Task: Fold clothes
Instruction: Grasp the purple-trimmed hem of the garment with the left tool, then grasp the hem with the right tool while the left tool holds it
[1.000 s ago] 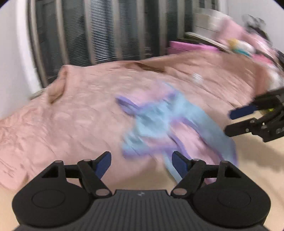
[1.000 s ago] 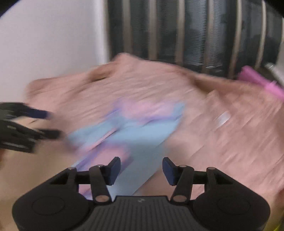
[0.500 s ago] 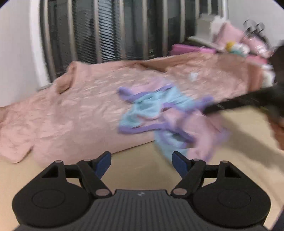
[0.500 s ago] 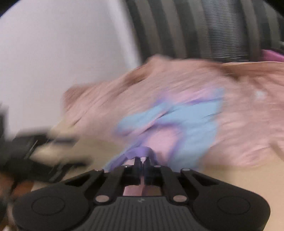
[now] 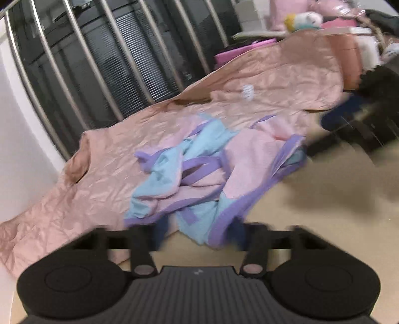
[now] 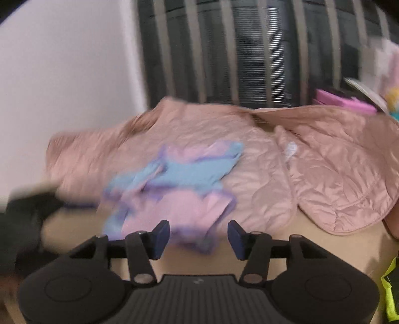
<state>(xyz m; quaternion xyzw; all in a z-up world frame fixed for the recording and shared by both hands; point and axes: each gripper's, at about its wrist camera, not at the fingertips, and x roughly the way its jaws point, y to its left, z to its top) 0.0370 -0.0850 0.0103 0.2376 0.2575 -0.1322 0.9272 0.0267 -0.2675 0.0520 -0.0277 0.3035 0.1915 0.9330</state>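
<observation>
A small crumpled garment (image 5: 199, 174) in pink, light blue and purple trim lies partly on a pink quilted jacket (image 5: 104, 174) and partly on the beige table. My left gripper (image 5: 199, 235) is open, its jaws either side of the garment's near purple hem. The garment also shows in the right wrist view (image 6: 174, 194). My right gripper (image 6: 198, 236) is open, just in front of the garment's near edge, touching nothing. The left gripper appears blurred at the left of the right wrist view (image 6: 27, 211).
The pink quilted jacket (image 6: 336, 169) spreads across the back of the beige table (image 5: 324, 211). Behind it are metal bars and dark blinds (image 5: 112, 62). Pink boxes and soft toys (image 5: 306, 20) are piled at the far right. A white wall (image 6: 62, 74) stands at the left.
The right gripper, shut on the garment's purple edge half a second ago, has opened and let go. The left gripper has moved forward to the garment's near hem. The garment lies nearer the table's bare part.
</observation>
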